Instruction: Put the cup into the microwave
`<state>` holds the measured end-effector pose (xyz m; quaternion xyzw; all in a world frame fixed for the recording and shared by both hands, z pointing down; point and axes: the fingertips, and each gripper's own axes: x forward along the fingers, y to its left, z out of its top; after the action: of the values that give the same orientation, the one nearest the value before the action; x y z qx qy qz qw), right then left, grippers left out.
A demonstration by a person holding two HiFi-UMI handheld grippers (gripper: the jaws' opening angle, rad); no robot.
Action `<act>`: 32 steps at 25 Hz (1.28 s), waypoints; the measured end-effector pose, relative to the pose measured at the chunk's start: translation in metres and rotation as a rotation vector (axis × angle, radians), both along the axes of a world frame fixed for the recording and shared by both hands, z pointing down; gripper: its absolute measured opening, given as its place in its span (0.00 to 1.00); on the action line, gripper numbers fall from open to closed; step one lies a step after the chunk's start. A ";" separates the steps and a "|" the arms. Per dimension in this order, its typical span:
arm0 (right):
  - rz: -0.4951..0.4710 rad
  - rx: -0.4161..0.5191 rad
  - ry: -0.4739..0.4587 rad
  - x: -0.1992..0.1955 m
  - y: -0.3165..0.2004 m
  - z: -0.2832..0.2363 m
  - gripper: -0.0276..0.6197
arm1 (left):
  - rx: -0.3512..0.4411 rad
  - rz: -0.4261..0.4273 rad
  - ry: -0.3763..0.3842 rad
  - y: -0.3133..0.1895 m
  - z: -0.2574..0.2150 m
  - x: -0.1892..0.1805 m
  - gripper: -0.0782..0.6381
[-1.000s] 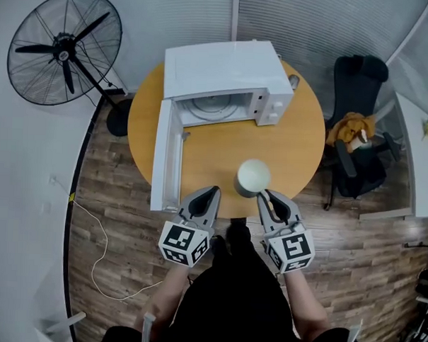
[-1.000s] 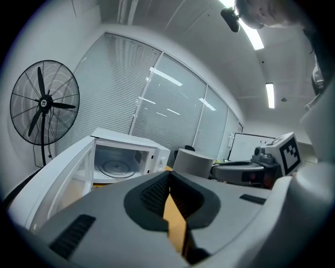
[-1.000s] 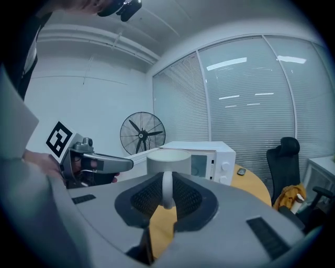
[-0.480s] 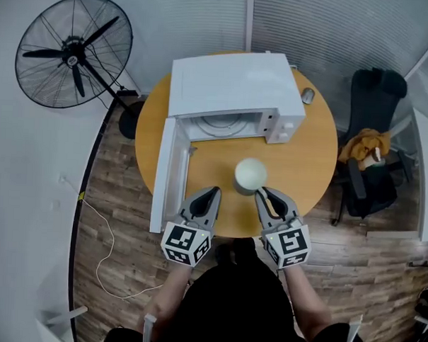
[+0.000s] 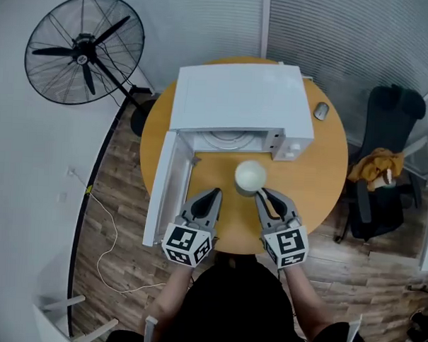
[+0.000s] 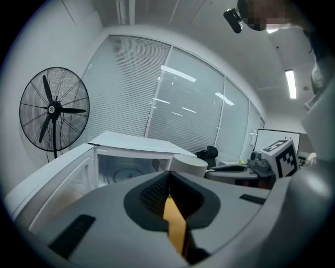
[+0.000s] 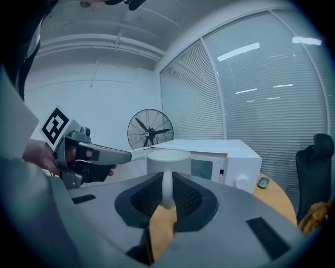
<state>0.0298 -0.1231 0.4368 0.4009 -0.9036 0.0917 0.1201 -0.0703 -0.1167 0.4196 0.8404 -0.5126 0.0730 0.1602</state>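
Right gripper clamped on cup by handle; left gripper closed, empty. Cup likely ceramic: stiff, weighty, slick, chippable. Handle best hold; body may pivot.

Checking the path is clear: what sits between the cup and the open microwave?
Nothing. In the head view, only bare wooden table shows between the cup and the microwave, whose door is open.
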 end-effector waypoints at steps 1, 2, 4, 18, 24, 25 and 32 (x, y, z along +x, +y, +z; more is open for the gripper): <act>-0.009 0.001 0.002 0.001 -0.004 0.002 0.13 | 0.006 -0.015 0.008 -0.003 0.001 0.000 0.10; -0.018 0.002 0.004 0.002 -0.007 0.005 0.13 | 0.012 -0.032 0.012 -0.007 0.002 0.000 0.10; -0.035 -0.001 0.006 0.002 -0.014 0.011 0.13 | 0.015 -0.055 -0.005 -0.012 0.006 -0.001 0.10; -0.075 -0.003 0.048 -0.010 -0.045 0.048 0.13 | 0.011 -0.091 -0.042 -0.036 0.028 -0.010 0.10; -0.049 -0.012 0.056 -0.020 -0.060 0.064 0.13 | 0.012 -0.084 -0.049 -0.052 0.042 -0.017 0.10; -0.047 -0.013 0.054 -0.021 -0.062 0.066 0.13 | 0.015 -0.082 -0.050 -0.055 0.045 -0.018 0.10; -0.040 -0.014 0.070 -0.035 -0.081 0.082 0.13 | 0.025 -0.049 -0.050 -0.075 0.061 -0.021 0.10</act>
<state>-0.0057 -0.2042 0.5193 0.3850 -0.9059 0.0816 0.1562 -0.0911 -0.1915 0.4809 0.8275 -0.5376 0.0836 0.1386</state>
